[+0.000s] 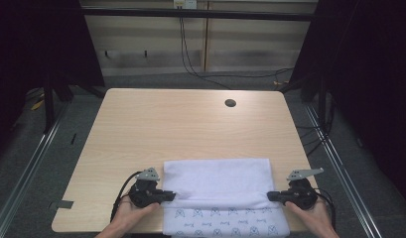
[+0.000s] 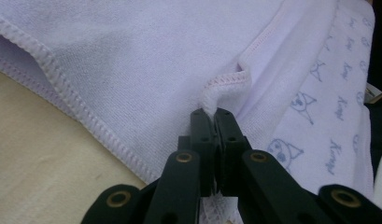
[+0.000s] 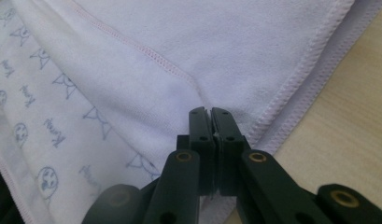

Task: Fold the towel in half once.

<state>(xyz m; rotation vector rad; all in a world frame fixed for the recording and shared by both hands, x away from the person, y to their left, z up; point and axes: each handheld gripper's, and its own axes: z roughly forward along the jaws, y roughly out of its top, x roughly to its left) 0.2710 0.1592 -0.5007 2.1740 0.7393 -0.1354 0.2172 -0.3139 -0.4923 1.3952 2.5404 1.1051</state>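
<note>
A pale lilac towel (image 1: pixel 218 181) lies folded at the near edge of the table (image 1: pixel 190 124), its printed side with small cat faces (image 1: pixel 225 220) hanging toward the person. My left gripper (image 1: pixel 171 196) pinches the towel's left corner; in the left gripper view (image 2: pixel 213 112) the stitched hem (image 2: pixel 226 86) bunches between its closed jaws. At the towel's right corner sits my right gripper (image 1: pixel 271 196), and in the right gripper view (image 3: pixel 210 112) its jaws are closed on the cloth edge (image 3: pixel 198 93). A hand holds each gripper from below.
A round cable hole (image 1: pixel 230 103) sits at the table's far right. Bare wood stretches beyond the towel. Dark frames and metal rails (image 1: pixel 36 148) flank the table, and cables (image 1: pixel 200 74) run over the floor behind it.
</note>
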